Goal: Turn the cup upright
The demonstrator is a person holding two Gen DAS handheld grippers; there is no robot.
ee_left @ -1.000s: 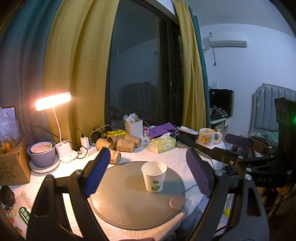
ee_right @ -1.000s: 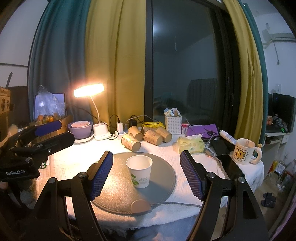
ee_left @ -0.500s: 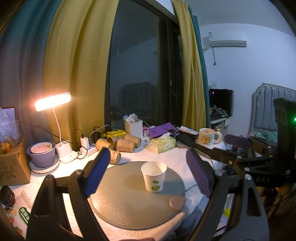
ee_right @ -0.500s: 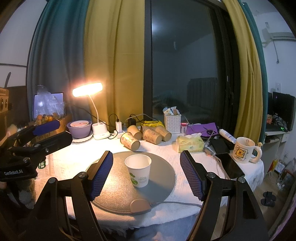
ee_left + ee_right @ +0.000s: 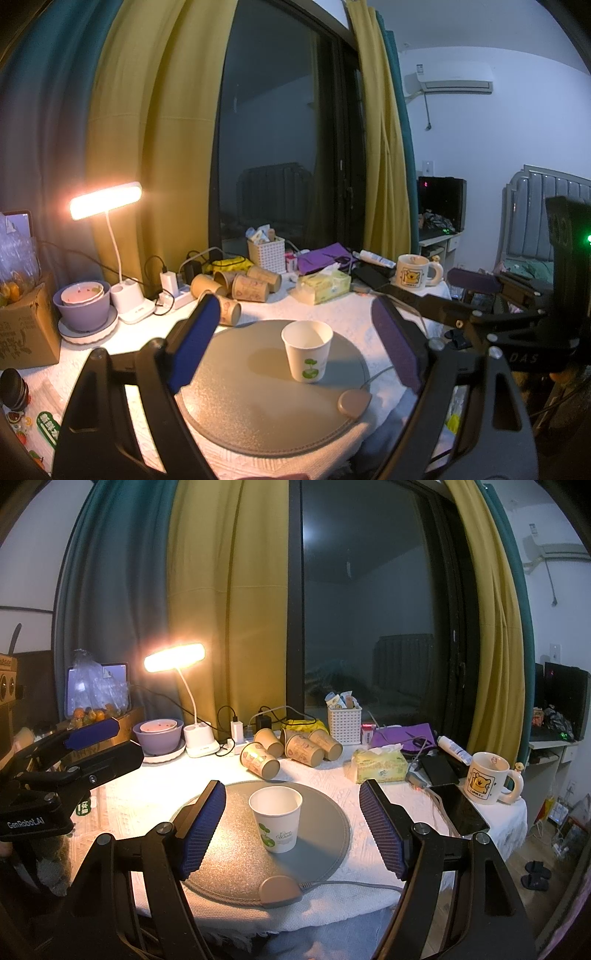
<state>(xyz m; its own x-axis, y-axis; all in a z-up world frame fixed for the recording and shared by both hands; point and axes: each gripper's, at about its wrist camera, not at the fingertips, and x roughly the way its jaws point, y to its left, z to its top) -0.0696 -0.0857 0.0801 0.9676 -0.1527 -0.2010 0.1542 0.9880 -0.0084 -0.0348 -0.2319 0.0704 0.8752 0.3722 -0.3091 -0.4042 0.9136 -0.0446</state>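
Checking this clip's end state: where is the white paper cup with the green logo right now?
The white paper cup stands upright, mouth up, near the middle of the round grey mat in both wrist views, free between open fingers, in front of the toppled brown paper cups.

Dim room, glaring desk lamp (image 5: 174, 657), fisheye warping

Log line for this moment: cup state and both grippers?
cup: upright on grey mat, free | left gripper: open, empty | right gripper: open, empty | flip: looks done
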